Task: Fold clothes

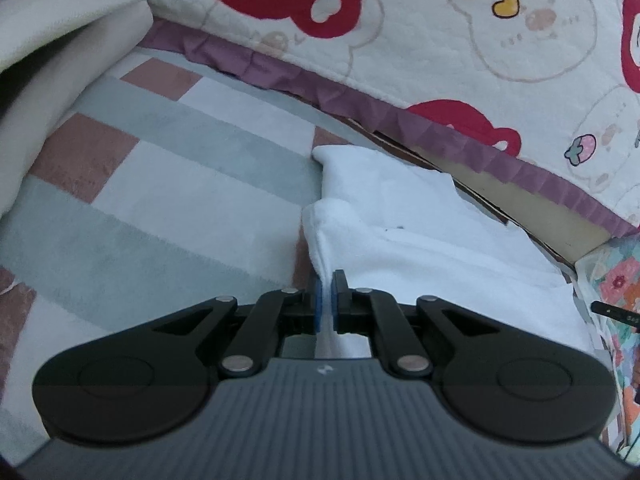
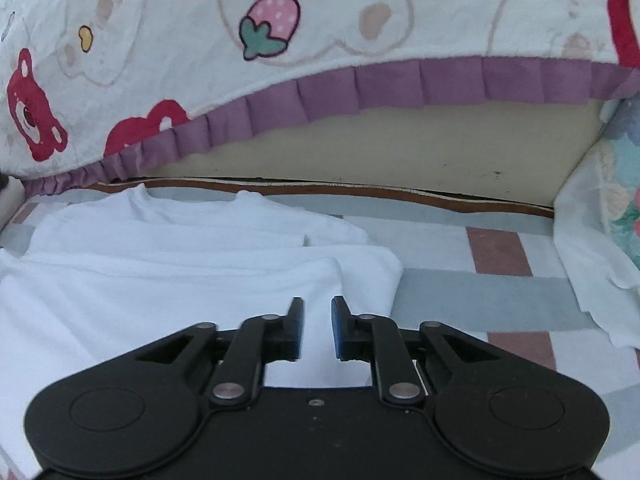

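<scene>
Fold in progress: edge pinched, other side free.
Your left gripper (image 1: 329, 300) clamps the white garment (image 1: 420, 240) edge; your right gripper (image 2: 317, 328) hovers parted, empty. Next, seize the opposite edge.

Checked rug (image 1: 168, 168) beside quilted bed (image 2: 320, 8)

We see a plain white garment (image 2: 168, 264) on a rug (image 1: 168, 184) checked in pale grey-green, white and dusty pink blocks. Behind it our view takes in a cream blanket (image 2: 360, 12) printed with red bears, outlined bunnies and pink strawberries, edged by a purple ruffle (image 2: 400, 84). Both claws are black with blue pads (image 1: 318, 308).
</scene>
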Available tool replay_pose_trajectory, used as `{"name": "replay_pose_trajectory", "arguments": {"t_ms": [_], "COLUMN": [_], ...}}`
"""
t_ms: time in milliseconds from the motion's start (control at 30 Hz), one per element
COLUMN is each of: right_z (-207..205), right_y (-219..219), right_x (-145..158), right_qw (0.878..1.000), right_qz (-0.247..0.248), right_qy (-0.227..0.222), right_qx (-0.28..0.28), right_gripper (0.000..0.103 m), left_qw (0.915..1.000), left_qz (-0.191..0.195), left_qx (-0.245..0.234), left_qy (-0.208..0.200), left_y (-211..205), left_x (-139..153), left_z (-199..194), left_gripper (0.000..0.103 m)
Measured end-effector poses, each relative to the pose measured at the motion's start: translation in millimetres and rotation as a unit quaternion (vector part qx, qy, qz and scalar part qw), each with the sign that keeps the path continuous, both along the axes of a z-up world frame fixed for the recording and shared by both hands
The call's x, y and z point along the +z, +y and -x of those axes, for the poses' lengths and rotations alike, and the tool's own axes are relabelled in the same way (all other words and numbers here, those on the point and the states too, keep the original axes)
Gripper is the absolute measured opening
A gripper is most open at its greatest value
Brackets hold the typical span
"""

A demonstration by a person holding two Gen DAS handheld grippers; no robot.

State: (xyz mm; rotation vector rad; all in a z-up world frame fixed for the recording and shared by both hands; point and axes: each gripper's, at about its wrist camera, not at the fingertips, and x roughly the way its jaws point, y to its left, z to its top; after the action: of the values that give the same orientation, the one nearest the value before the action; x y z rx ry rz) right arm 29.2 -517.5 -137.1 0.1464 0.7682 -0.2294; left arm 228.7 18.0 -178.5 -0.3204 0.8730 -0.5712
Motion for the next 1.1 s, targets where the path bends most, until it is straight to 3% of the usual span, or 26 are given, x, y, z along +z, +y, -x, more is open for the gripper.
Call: {"name": "replay_pose_trajectory", "arguments": {"t_ms": [233, 300, 333, 367, 500, 533, 567, 600, 633, 700, 767, 933, 1100], "right_z": [-24.8, -30.5, -33.5, -36.6, -35.2, -34.9, -34.6, -34.0, -33.4, -28.4, -20.8, -12.8, -15.0], "right_y": [-16.7, -21.6, -24.2, -26.9, -26.7, -25.9, -24.2, -22.0, -19.9, -14.5, -8.2, -7.6, -16.9], "right_x": [-24.0, -30.6, -34.0, -37.5, -40.6, -40.5, -39.3, -37.7, -34.9, -24.9, -12.3, 14.1, 29.3], "right_qw": [1.000, 0.999, 0.999, 0.998, 0.998, 0.998, 0.998, 0.998, 0.998, 0.998, 0.997, 0.995, 0.994], "right_qz": [-0.020, -0.029, -0.038, -0.050, -0.060, -0.065, -0.067, -0.065, -0.064, -0.057, -0.041, -0.027, -0.016], "right_qy": [0.012, 0.020, 0.025, 0.032, 0.012, 0.006, -0.001, -0.008, -0.012, -0.034, -0.061, -0.096, -0.112], "right_qx": [0.016, 0.018, 0.020, 0.022, 0.006, 0.004, 0.008, 0.014, 0.018, 0.017, 0.016, 0.001, 0.001], "right_gripper": [0.028, 0.036, 0.048, 0.052, 0.053, 0.053, 0.043, 0.032, 0.009, 0.008, 0.008, 0.007, 0.006], "left_qw": [0.9995, 0.9988, 0.9984, 0.9981, 0.9977, 0.9977, 0.9979, 0.9983, 0.9988, 0.9992, 0.9944, 0.9897, 0.9824], "left_qz": [0.026, 0.039, 0.043, 0.046, 0.055, 0.055, 0.053, 0.049, 0.043, 0.003, -0.050, -0.030, -0.061], "left_qx": [0.002, 0.003, 0.004, 0.006, 0.004, 0.004, 0.004, -0.001, -0.012, -0.028, -0.037, -0.023, -0.013], "left_qy": [0.020, 0.028, 0.035, 0.041, 0.041, 0.039, 0.036, 0.030, 0.020, -0.027, -0.086, -0.138, -0.176], "left_y": [2.9, 5.6, 6.2, 6.1, -0.6, -2.9, -5.4, -8.5, -12.3, -22.5, -34.2, -36.3, -47.3], "left_x": [-5.5, -7.3, -8.7, -10.2, -13.8, -14.5, -14.8, -13.8, -10.9, -0.1, 14.5, 38.6, 60.2], "left_z": [-7.5, -10.9, -13.3, -15.5, -22.8, -24.0, -24.6, -23.8, -21.4, -11.2, 2.0, 14.0, 19.6], "left_gripper": [0.006, 0.007, 0.011, 0.013, 0.030, 0.030, 0.028, 0.019, 0.003, 0.003, 0.003, 0.003, 0.003]}}
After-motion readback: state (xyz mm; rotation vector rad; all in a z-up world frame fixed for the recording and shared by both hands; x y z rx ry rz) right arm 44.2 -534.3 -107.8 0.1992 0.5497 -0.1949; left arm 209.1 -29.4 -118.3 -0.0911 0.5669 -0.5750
